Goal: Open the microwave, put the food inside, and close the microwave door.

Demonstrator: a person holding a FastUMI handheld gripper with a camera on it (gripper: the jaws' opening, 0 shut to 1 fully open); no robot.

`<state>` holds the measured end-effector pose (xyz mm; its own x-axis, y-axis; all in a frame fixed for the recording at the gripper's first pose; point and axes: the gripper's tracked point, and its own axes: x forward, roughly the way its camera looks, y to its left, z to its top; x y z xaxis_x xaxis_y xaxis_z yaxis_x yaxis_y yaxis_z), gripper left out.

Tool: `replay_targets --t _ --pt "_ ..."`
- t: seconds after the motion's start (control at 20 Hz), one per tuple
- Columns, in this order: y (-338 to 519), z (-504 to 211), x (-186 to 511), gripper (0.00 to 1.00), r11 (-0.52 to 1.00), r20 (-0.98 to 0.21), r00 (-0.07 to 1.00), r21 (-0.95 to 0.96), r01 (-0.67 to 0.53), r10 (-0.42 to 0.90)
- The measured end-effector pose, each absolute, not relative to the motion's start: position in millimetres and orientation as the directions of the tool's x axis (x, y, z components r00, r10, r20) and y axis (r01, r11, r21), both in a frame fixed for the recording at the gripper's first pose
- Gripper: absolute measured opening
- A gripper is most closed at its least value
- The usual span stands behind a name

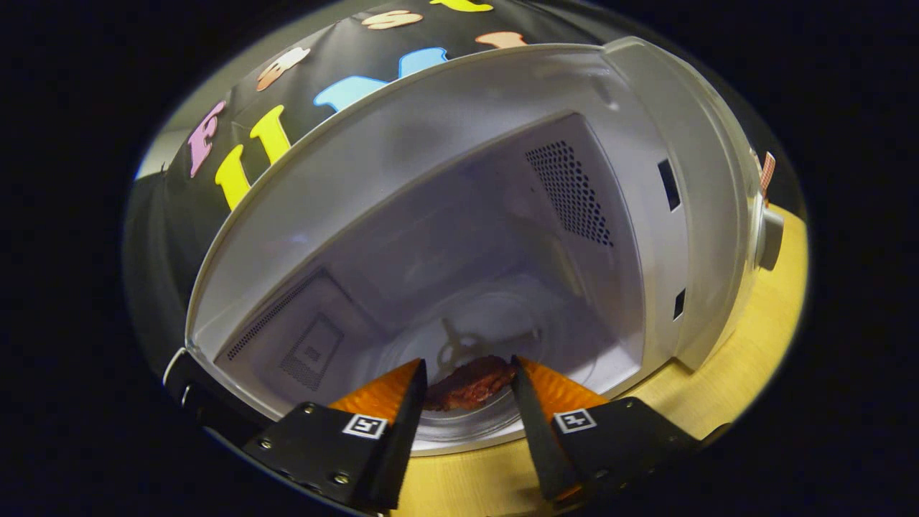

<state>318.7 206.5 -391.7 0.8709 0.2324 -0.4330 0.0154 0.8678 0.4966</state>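
The white microwave (646, 143) stands with its door swung out; the door's dark edge (188, 391) shows beside the left finger. Inside, the glass turntable (495, 323) lies on the cavity floor. A brown piece of food (470, 383), like cooked meat, sits just over the turntable's front rim. My gripper (468, 368) reaches into the cavity mouth, and the food spans the whole gap between the two fingertips, touching both. The food's underside is hidden, so I cannot tell whether it rests on the glass.
The microwave stands on a light wooden table (747, 359). A round control knob (770, 238) sticks out of the front panel on the right. Perforated vents (571, 194) mark the cavity's inner walls.
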Motion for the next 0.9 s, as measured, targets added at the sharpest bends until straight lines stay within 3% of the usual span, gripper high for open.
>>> replay_targets --t 0.05,0.1,0.45,0.9 --pt "200.5 -391.2 321.6 0.89 0.889 -0.430 0.879 0.457 0.015 0.206" --pt "198.1 -387.7 322.4 0.96 0.905 -0.419 0.888 0.426 0.010 0.188" --pt "191.6 -359.3 293.9 0.98 0.945 -0.394 0.895 0.316 -0.079 0.206" --pt "185.6 -263.1 204.0 0.98 0.940 -0.298 0.916 0.286 -0.185 0.271"
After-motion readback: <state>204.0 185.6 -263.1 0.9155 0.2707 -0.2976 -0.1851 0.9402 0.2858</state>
